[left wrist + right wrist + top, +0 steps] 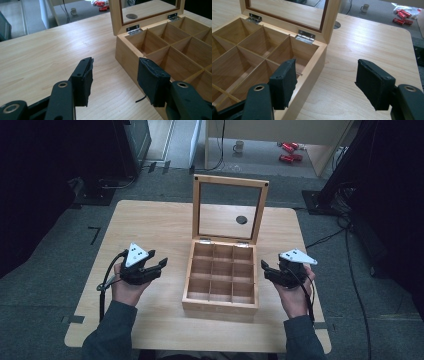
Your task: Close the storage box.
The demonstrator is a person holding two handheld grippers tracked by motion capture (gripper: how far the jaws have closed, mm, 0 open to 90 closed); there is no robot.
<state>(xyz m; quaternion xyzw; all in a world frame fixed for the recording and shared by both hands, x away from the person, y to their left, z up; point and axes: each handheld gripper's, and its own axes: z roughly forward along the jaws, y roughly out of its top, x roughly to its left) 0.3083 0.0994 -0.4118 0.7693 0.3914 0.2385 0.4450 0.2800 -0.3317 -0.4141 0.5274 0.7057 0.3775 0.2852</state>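
Note:
A wooden box with several empty compartments stands in the middle of the table, its glass-paned lid raised upright at the back. My left gripper hovers just left of the box, jaws apart with nothing between them. In the left gripper view the left gripper is open above the bare tabletop beside the box wall. My right gripper hangs just right of the box. In the right gripper view the right gripper stands open over the box's right wall, holding nothing.
The wooden table has a round dark cable hole behind the lid. On the floor beyond lie a mug and red objects. Dark equipment and cables flank the table on both sides.

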